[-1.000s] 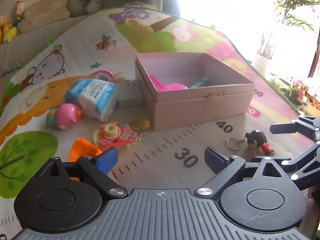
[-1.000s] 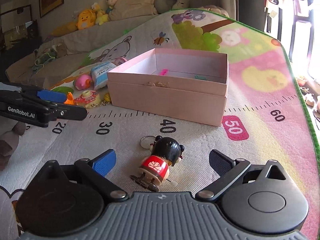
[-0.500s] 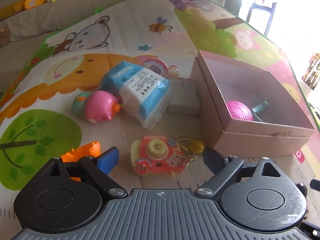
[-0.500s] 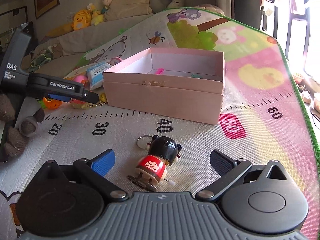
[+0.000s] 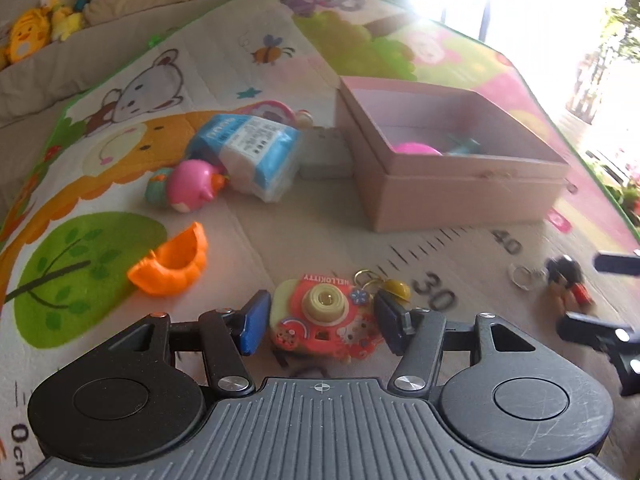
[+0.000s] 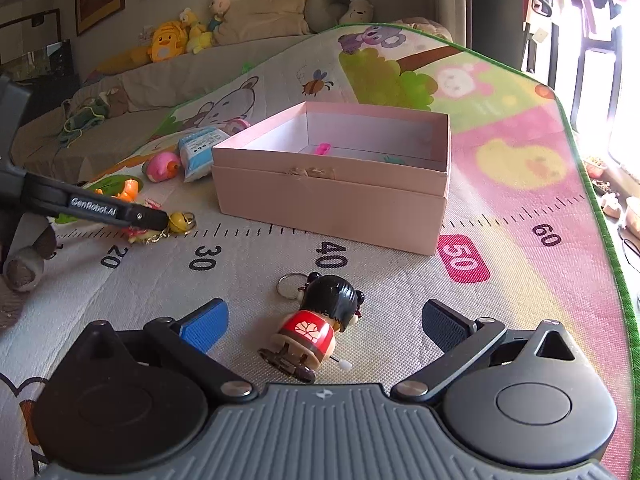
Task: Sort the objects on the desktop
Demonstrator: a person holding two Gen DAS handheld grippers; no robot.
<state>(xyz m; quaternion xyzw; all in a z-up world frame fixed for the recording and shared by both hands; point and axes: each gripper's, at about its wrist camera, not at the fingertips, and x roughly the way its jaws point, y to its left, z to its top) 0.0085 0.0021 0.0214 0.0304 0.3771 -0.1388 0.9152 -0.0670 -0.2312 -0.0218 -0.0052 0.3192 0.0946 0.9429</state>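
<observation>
A red and yellow toy camera (image 5: 324, 312) with a keyring and yellow bell lies on the play mat. My left gripper (image 5: 320, 322) straddles it, jaws closing, blue pads close beside its two sides with a thin gap still showing. The right wrist view shows that gripper's fingers (image 6: 120, 212) low over the camera. A black-haired wind-up doll (image 6: 316, 328) in a red top lies on the mat between the wide-open fingers of my right gripper (image 6: 326, 318), untouched. The open pink box (image 6: 332, 200) stands behind, holding a pink item (image 5: 412, 148) and a teal one.
Left of the box lie a blue tissue pack (image 5: 256, 152), a small grey box (image 5: 324, 152), a pink round toy (image 5: 188, 188) and an orange plastic piece (image 5: 176, 260). Plush toys (image 6: 164, 44) line the sofa behind. The mat's green edge (image 6: 620, 280) runs along the right.
My left gripper swung left from the ruler markings, came down over the toy camera, and its jaws narrowed around it. The right gripper and the doll stayed put.
</observation>
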